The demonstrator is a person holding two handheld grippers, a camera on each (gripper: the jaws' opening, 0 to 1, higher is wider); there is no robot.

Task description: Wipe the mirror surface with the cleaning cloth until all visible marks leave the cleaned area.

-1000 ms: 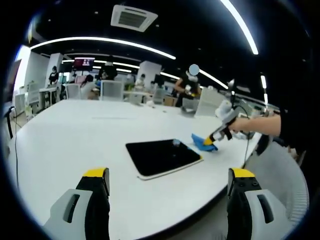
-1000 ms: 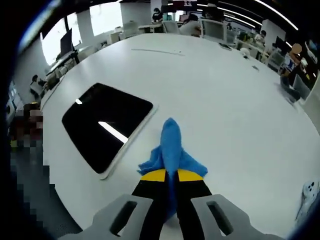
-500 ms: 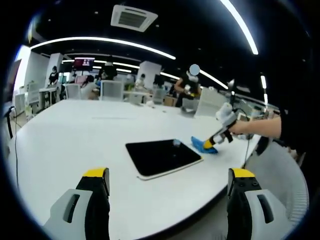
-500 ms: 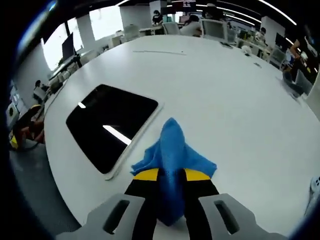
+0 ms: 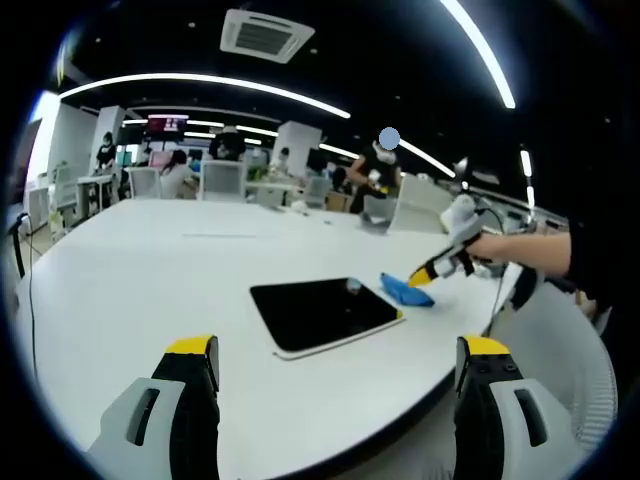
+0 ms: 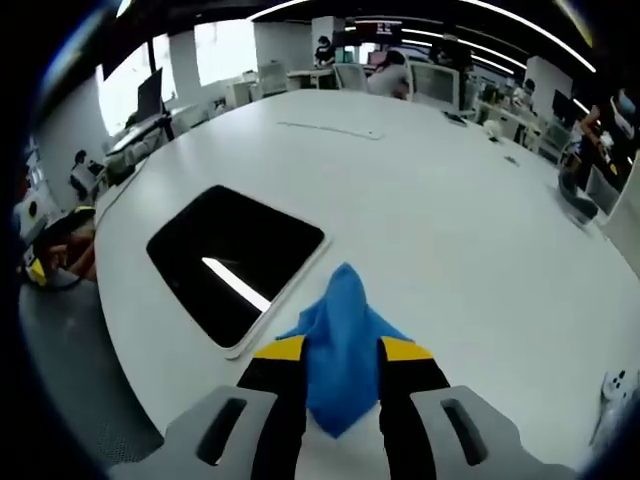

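The mirror (image 6: 236, 259) lies flat on the white tabletop (image 6: 450, 240), a dark rounded rectangle in a pale frame that reflects a strip of ceiling light. The blue cleaning cloth (image 6: 343, 338) sits between the jaws of the right hand-held gripper (image 6: 342, 352), its tip pointing at the mirror's near edge and just beside the frame. The jaws stand a little apart around the bunched fabric; whether they pinch it firmly or merely straddle it is hard to judge from this angle, though it looks like a hold. In the left gripper view the cloth appears to rest on the tabletop beside the mirror's far corner, not yet on the glass. The left hand-held gripper (image 5: 338, 372) hangs well back from the mirror with its jaws wide apart and nothing between them. The step in hand seems to be bringing the cloth to the mirror before wiping. The next move calls for carrying the cloth over the frame onto the dark surface and pressing it flat enough to sweep.
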